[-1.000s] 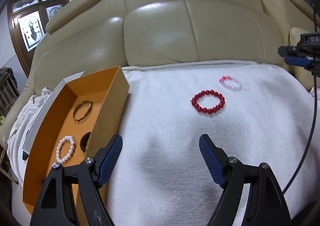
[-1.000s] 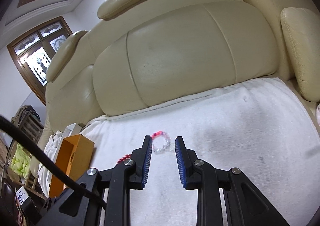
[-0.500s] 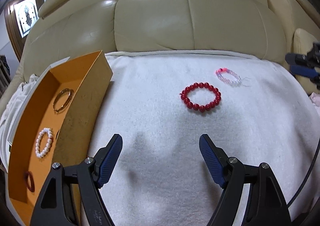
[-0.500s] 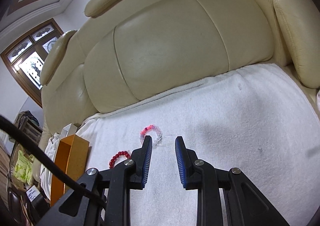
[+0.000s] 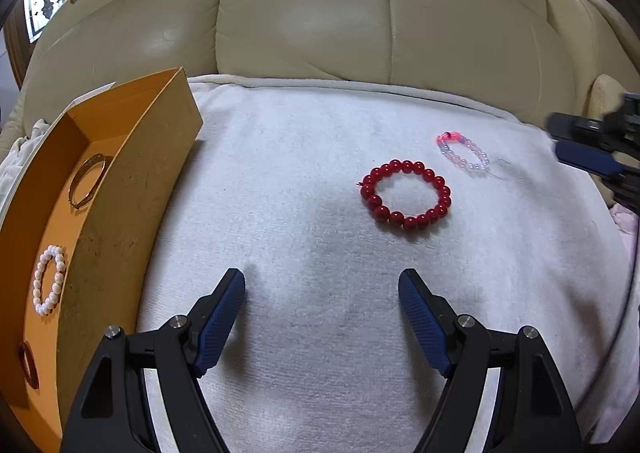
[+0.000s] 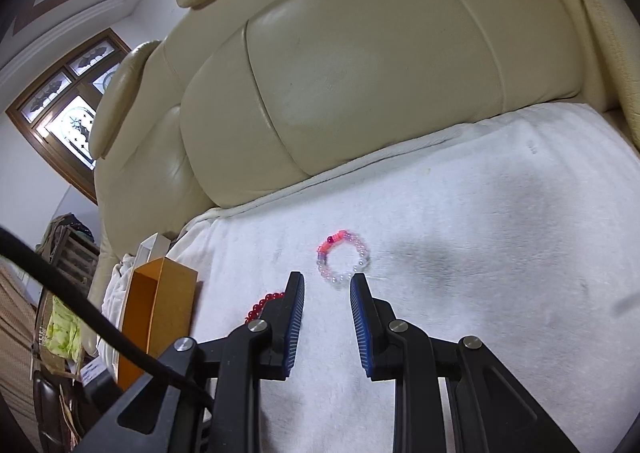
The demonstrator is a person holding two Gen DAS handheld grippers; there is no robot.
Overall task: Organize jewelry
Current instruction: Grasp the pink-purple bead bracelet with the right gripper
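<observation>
Both claws have come lower and closer to the white towel (image 5: pixel 320 181) spread over the sofa seat (image 5: pixel 304 21) than a second ago, and the loose bracelets now fill more of each view. That reads as the approach to a pick-up, with no piece gripped yet.

The left claw (image 5: pixel 322 309) stands wide with nothing between its jaws. The red bead bracelet (image 5: pixel 406 195) lies flat on the towel ahead of it and a little toward its right jaw, well apart from the fingertips. The right claw (image 6: pixel 326 293) has its jaws narrow but parted, also empty. The pale pink-and-clear bracelet (image 6: pixel 343 259) lies just beyond its tips, nearly centred between them (its near beads sit close to the gap). From the left wrist view this paler bracelet (image 5: pixel 462 151) lies just past the red one, toward the towel's right edge, with the right claw coming in from that side.

The orange box (image 5: pixel 132 189) rests at the towel's left edge and already holds a gold bangle (image 5: pixel 86 181), a white pearl bracelet (image 5: pixel 50 279) and a dark red ring-shaped piece (image 5: pixel 27 369). Two pieces look left to put away.
</observation>
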